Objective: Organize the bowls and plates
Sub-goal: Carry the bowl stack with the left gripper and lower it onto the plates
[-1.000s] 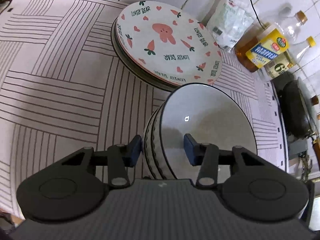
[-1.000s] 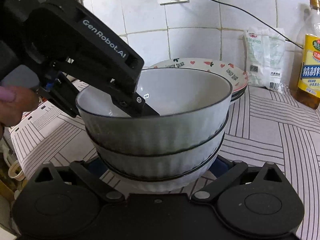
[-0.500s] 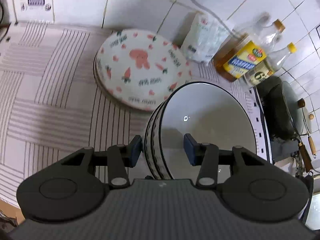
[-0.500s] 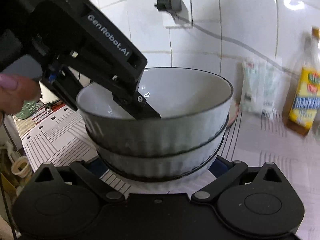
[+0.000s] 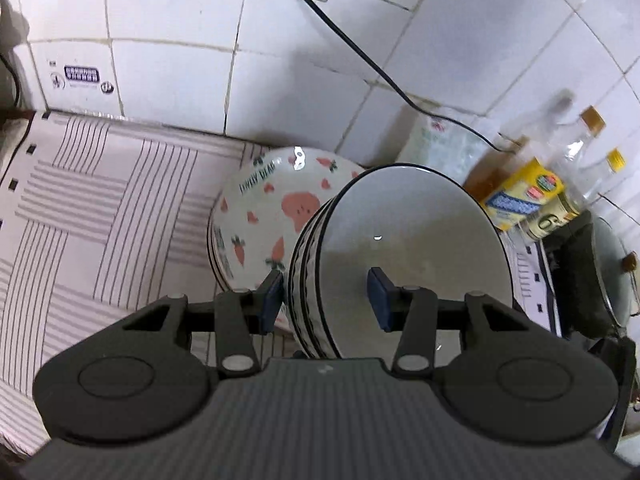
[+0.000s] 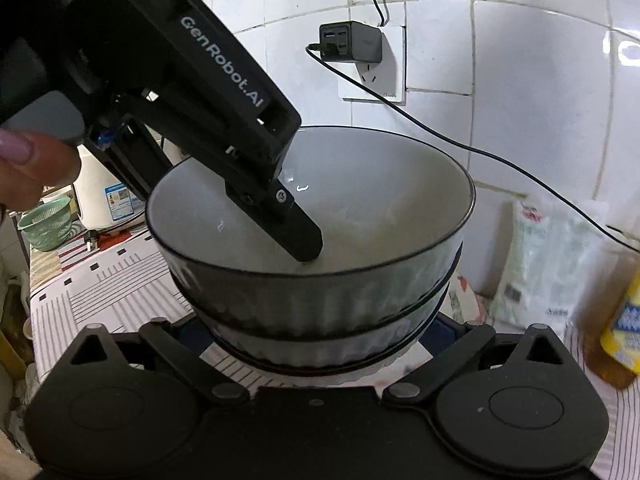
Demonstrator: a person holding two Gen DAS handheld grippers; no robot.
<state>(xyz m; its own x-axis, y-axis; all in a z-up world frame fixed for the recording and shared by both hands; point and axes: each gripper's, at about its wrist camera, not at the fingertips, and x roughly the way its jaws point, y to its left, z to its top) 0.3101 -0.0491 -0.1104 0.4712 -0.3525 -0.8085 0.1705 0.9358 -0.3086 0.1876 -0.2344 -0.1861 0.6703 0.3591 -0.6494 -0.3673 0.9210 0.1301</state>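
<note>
- While both grippers worked, bowls (image 6: 316,280) numbered at least two, nested, ribbed grey with dark rims; a third rim edge showed in the left view.
- Stack sat off the counter (image 5: 80,208), mouth up, near the plates (image 5: 260,208).
- Left gripper (image 5: 326,294) pinched the stack's wall: one finger inside, one outside.
- Right gripper (image 6: 320,332) spread wide around the stack's base; whether its pads pressed, could not tell.
- Bear plates: at least two, stacked flat by the tiled wall.
- Bottles (image 5: 560,184): three or so, blurred.
</note>
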